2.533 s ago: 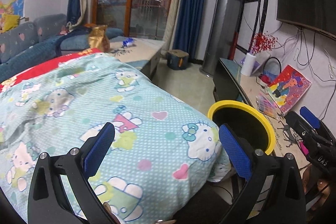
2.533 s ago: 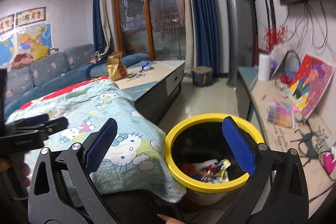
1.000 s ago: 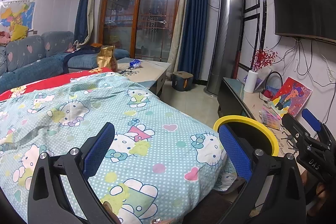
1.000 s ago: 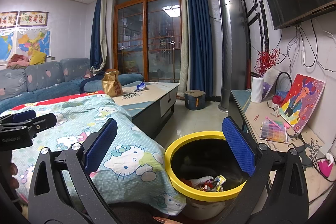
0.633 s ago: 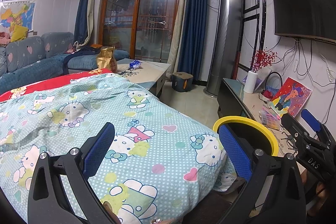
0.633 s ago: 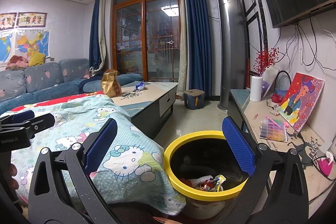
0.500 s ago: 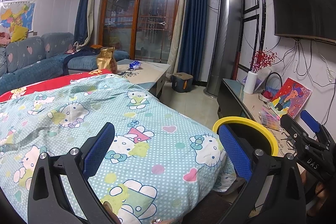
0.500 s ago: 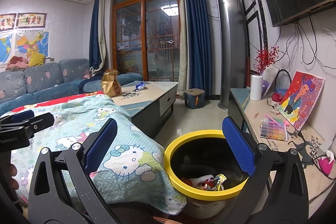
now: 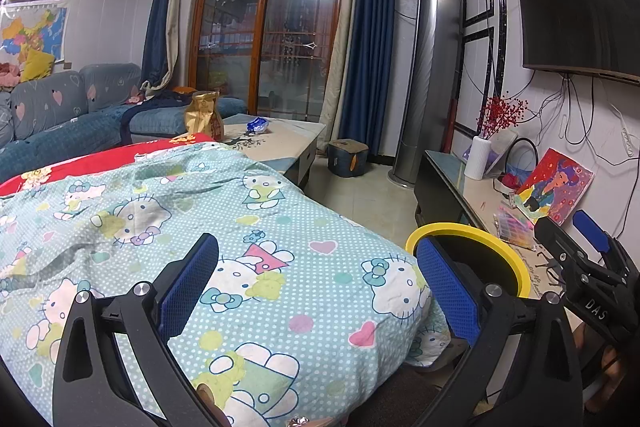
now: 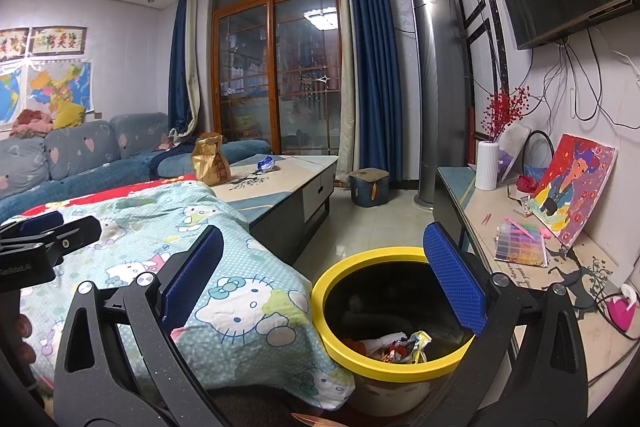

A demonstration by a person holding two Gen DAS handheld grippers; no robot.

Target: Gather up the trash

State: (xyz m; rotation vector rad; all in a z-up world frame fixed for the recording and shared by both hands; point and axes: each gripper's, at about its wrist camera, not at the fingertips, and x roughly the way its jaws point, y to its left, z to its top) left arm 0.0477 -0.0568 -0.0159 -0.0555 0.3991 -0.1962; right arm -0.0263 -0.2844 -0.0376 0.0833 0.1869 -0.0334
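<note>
Right wrist view: the right gripper point(image 10: 324, 273) is held wide apart and empty above the yellow-rimmed bin point(image 10: 362, 359), where wrappers point(image 10: 394, 345) are seen at the bottom. The left gripper point(image 9: 316, 283) is likewise spread, nothing gripped, over the patterned blanket point(image 9: 224, 211).

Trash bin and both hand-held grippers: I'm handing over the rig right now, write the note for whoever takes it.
Left hand-held gripper: open, empty, above the Hello Kitty blanket.
Right hand-held gripper: open, empty, over the yellow-rimmed trash bin.
Done: crumpled wrappers already lie in the bin.
Left: a blue wrapper and a brown paper bag sit on the coffee table ahead; both look like the next pickups, though whether the bag is trash is unclear. No trash visible on the blanket.
</note>
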